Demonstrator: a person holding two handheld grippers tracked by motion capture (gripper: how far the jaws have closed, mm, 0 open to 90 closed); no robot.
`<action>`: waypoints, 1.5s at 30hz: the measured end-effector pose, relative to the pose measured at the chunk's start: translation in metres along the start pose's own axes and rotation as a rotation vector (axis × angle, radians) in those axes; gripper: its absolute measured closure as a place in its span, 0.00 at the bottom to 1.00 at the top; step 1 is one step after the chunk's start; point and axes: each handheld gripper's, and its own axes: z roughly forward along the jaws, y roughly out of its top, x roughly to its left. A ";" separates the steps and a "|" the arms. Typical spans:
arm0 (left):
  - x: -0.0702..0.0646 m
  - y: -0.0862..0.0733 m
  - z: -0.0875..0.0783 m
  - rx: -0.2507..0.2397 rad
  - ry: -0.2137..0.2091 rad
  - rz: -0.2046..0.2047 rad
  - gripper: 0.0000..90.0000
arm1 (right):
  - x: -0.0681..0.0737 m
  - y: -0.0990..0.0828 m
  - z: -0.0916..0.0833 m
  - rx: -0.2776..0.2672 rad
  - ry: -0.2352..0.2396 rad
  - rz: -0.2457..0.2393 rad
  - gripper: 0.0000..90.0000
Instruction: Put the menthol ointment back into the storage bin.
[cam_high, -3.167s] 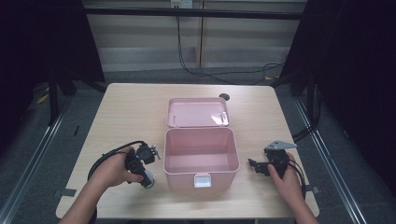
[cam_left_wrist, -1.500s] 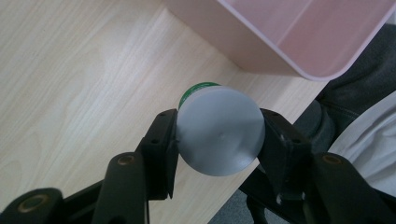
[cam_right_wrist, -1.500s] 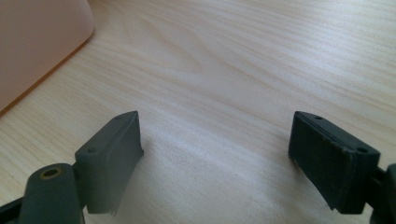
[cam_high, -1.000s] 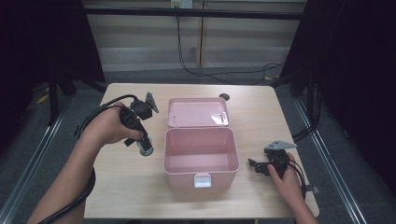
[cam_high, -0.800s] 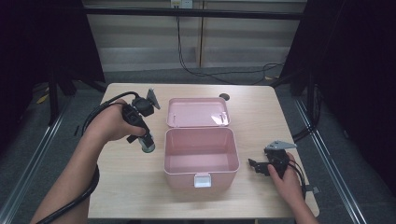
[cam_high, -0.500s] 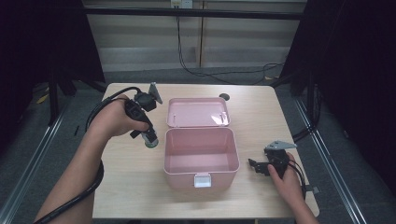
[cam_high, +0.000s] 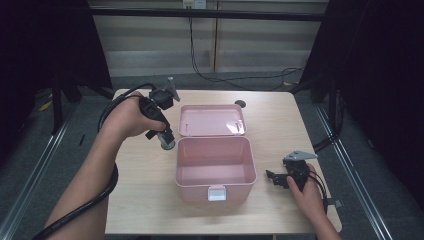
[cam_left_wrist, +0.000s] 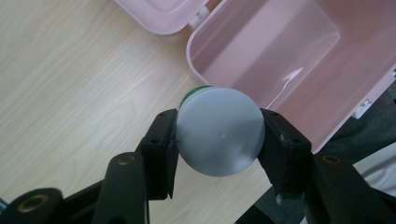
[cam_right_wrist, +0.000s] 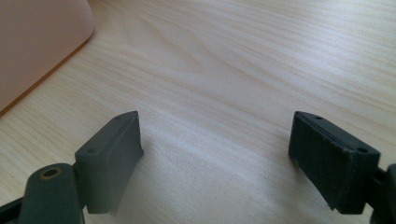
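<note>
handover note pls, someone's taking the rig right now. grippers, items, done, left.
Left gripper: shut on a small round container with a grey lid and green body, held above the wooden table just off the far-left corner of the pink plastic box.
Right gripper: open, nothing between the jaws, resting on the table right of the box.
Box: lid folded back flat, interior bare.
Done: container picked up.
Left: probably lower it into the box, release, then close the lid.
</note>
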 end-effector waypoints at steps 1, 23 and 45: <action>-0.001 0.002 0.000 -0.003 0.003 0.000 0.56 | 0.000 0.000 0.000 0.000 0.000 0.002 0.19; -0.026 0.041 0.011 0.012 -0.016 0.050 0.56 | 0.000 0.000 0.000 0.000 0.000 0.000 0.19; -0.038 0.057 0.060 0.064 -0.038 0.055 0.56 | 0.000 0.000 0.000 0.000 0.000 0.001 0.19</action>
